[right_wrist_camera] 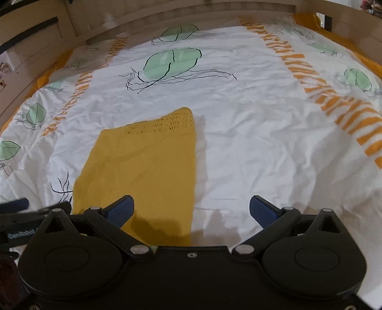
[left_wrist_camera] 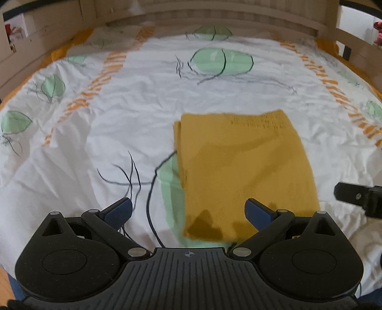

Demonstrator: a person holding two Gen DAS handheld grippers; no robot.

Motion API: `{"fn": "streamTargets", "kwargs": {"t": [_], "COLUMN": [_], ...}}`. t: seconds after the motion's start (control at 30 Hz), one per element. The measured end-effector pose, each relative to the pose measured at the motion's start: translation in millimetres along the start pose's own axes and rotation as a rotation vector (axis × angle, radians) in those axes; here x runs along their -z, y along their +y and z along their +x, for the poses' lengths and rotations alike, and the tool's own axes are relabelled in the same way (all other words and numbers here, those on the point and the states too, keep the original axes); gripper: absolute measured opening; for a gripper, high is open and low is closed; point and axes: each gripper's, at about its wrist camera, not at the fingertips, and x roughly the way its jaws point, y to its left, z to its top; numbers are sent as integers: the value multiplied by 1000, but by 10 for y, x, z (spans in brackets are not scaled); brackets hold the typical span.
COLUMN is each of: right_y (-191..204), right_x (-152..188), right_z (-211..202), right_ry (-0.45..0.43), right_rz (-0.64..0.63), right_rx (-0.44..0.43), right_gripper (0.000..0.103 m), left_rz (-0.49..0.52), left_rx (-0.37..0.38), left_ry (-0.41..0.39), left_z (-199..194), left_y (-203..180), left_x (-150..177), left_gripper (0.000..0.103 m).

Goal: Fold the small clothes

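A mustard-yellow knitted garment (left_wrist_camera: 246, 167) lies folded into a flat rectangle on the bed; it also shows in the right wrist view (right_wrist_camera: 143, 167). My left gripper (left_wrist_camera: 188, 209) is open and empty, hovering over the garment's near left edge, its right pad above the cloth. My right gripper (right_wrist_camera: 192, 208) is open and empty over the garment's near right edge, its left pad above the cloth. The right gripper's tip (left_wrist_camera: 358, 196) shows at the right edge of the left wrist view. The left gripper's tip (right_wrist_camera: 14, 205) shows at the left edge of the right wrist view.
The bed cover (left_wrist_camera: 143, 100) is white with green leaves, black lines and orange stripes. A wooden bed frame (left_wrist_camera: 214, 21) runs along the far side, and a wooden rail (right_wrist_camera: 28, 47) along the left.
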Motion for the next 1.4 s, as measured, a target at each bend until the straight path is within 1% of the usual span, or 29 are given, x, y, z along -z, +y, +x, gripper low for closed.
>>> {"fn": "streamTargets", "kwargs": {"t": [0.17, 0.4, 0.63, 0.77, 1.4], "right_y": [-66, -9, 27, 15, 57], "right_x": [45, 115, 171, 187, 170], "right_z": [-41, -46, 24, 58, 122], "right_ry": [1, -8, 17, 36, 61], "right_rz": [32, 7, -7, 5, 1], "right_rx": [-14, -23, -23, -22, -25], "right_gripper": [102, 102, 102, 102, 102], "left_rz": [-6, -18, -20, -19, -31], "left_rx": [7, 19, 19, 23, 39], "left_ry": [36, 94, 126, 141, 169], "left_z": [35, 95, 150, 175, 238], "left_y": [-14, -31, -39, -33, 8], "left_x": [75, 150, 176, 182, 174], "left_gripper": [101, 101, 101, 101, 101]}}
